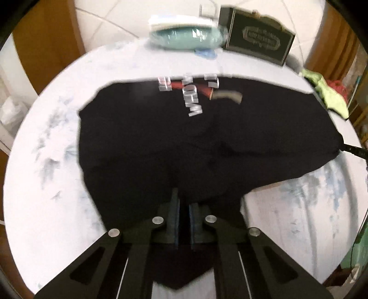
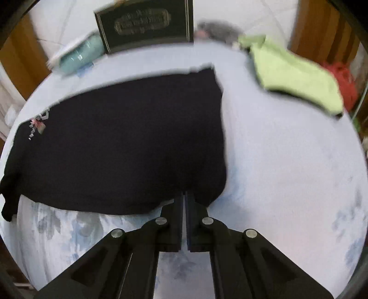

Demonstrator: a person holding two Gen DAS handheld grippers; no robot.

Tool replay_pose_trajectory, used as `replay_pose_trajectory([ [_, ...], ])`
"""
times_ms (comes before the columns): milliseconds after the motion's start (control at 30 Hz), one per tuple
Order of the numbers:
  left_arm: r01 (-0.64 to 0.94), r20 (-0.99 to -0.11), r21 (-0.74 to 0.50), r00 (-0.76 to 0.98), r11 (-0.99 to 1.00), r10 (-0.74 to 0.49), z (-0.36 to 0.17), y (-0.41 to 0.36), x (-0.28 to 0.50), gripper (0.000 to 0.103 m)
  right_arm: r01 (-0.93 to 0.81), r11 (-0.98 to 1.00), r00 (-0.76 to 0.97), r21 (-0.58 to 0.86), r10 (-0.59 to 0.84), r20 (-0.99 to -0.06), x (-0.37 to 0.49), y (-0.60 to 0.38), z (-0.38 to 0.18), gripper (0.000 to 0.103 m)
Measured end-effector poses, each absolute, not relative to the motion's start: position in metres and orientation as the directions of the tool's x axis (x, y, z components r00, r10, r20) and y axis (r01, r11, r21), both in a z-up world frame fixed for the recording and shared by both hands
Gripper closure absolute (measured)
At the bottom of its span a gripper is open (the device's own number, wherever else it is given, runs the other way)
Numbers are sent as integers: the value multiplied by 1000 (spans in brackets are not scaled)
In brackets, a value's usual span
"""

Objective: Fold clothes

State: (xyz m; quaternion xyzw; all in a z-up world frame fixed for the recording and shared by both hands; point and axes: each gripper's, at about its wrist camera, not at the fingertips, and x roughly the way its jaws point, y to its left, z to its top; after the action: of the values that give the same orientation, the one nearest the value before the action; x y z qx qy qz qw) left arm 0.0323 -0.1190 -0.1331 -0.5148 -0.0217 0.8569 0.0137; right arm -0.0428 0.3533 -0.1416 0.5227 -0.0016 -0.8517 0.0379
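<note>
Broadly, the black T-shirt (image 1: 174,142) lies spread across a pale sheet (image 1: 57,184) with faint blue-grey flower prints, its long axis running side to side across both views. In the left wrist view its printed white lettering (image 1: 193,96) sits at the far edge, upside down to the camera, so the chest print points away from the grippers. The near edge is lifted and bunched where the grippers hold it.

The left gripper (image 1: 184,207) has its fingers drawn close together, with black cloth pinched between the blue-edged pads and a fold of fabric hanging beneath the linkage. The right gripper (image 2: 184,202) is nearly closed too, only a thin slit between its fingers, nipping the shirt's near hem close to its right corner (image 2: 214,188). In the left view the right gripper's tip (image 1: 354,150) shows at the shirt's stretched right end.

Beyond the shirt, at the far edge of the surface, stand a dark box with a gold label (image 2: 147,23) and a teal bundle (image 2: 80,54). A lime-green garment (image 2: 296,76) lies apart to the right, with something red (image 2: 342,80) behind it. Wooden panels (image 1: 46,39) and white tiled flooring (image 1: 110,13) frame the room. Both views are motion-blurred.
</note>
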Motion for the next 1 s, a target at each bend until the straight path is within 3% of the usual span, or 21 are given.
replay_pose_trajectory([
  [100, 16, -892, -72, -448, -997, 58, -133, -121, 50, 99, 41, -999, -428, 5, -22, -903, -44, 370, -140, 102],
  [167, 40, -909, -71, -415, -997, 48, -146, -122, 56, 98, 30, -999, -405, -22, 8, -914, -45, 377, -145, 96],
  [233, 72, -912, -95, -405, -993, 58, -149, -129, 65, 91, 68, -997, -432, 20, -47, -901, -36, 363, -136, 92],
  [267, 89, -913, -111, -404, -990, 65, -149, -133, 71, 76, 107, -993, -451, 43, -87, -888, -30, 352, -129, 89],
  [300, 98, -911, -113, -407, -989, 64, -148, -137, 75, 64, 146, -987, -467, 66, -127, -875, -23, 340, -123, 79],
  [333, 102, -909, -108, -413, -989, 57, -146, -140, 78, 36, 192, -977, -480, 89, -172, -860, -16, 326, -116, 57],
  [367, 105, -906, -103, -420, -989, 50, -145, -143, 82, 27, 249, -962, -485, 112, -224, -846, -8, 307, -111, 47],
  [400, 109, -904, -98, -426, -989, 43, -144, -147, 85, 27, 304, -943, -482, 135, -274, -832, -1, 289, -108, 41],
  [600, 50, -910, -50, -415, -997, 25, -149, -151, 92, 27, 560, -789, -364, 253, -509, -780, 27, 167, -111, 41],
  [900, -108, -925, -21, -375, -994, 60, -179, -146, 83, 29, 723, -645, -222, 247, -555, -802, 63, 44, -151, 46],
  [1000, -147, -914, 2, -401, -989, 57, -180, -146, 84, 36, 735, -646, -243, 206, -534, -810, 68, 20, -165, 49],
])
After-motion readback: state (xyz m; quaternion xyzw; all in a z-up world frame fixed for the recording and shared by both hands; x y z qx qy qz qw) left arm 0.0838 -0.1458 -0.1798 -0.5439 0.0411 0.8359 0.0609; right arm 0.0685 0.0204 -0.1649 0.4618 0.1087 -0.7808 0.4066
